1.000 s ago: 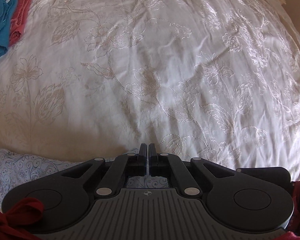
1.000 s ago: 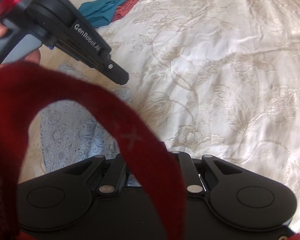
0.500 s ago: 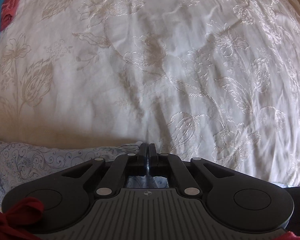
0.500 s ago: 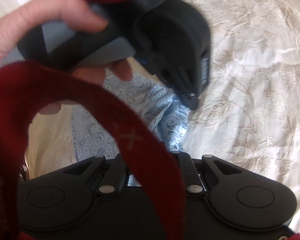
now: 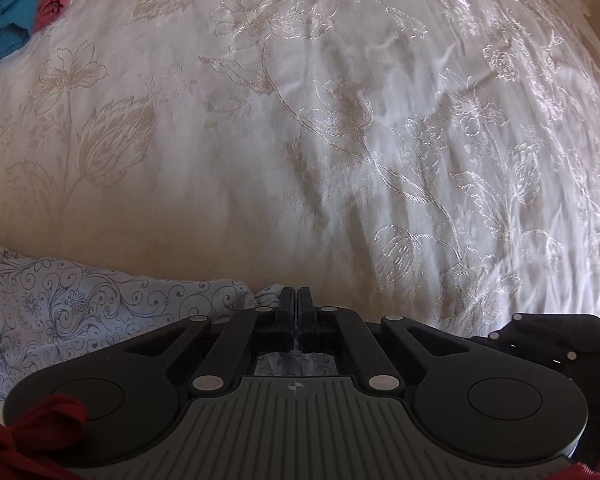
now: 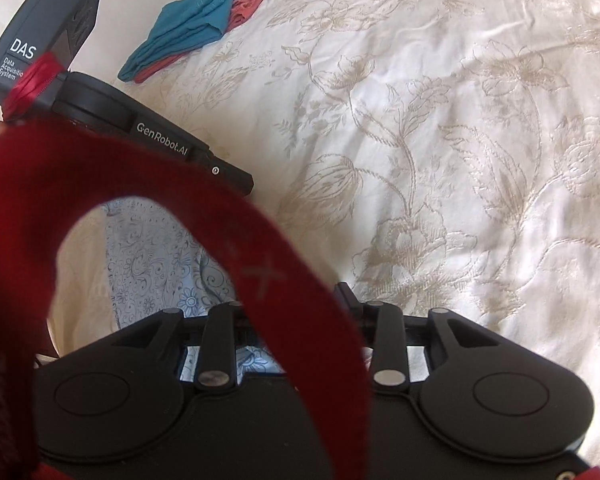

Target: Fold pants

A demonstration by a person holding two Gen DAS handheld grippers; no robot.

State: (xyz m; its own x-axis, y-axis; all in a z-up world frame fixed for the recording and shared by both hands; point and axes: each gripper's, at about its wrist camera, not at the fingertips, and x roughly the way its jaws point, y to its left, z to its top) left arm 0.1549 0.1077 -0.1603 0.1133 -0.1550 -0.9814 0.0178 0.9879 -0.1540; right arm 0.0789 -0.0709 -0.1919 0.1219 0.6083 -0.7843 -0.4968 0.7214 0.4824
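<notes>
Half a second ago the left gripper [image 6: 236, 178] loomed across the right camera, and now it has drawn back to the left, its claw [image 5: 298, 300] together on a bunched edge of the blue patterned pants [image 5: 60, 308]. Those pants hang over the near edge of the white bedspread [image 5: 340, 120], mostly below both tools, while a red strap [image 6: 260, 272] hides the right gripper's tips, so I cannot tell whether that claw is apart or together. Folding looks barely begun: the pants must yet be spread out and folded, while teal and red clothes [image 6: 196, 28] lie folded in the far corner.
</notes>
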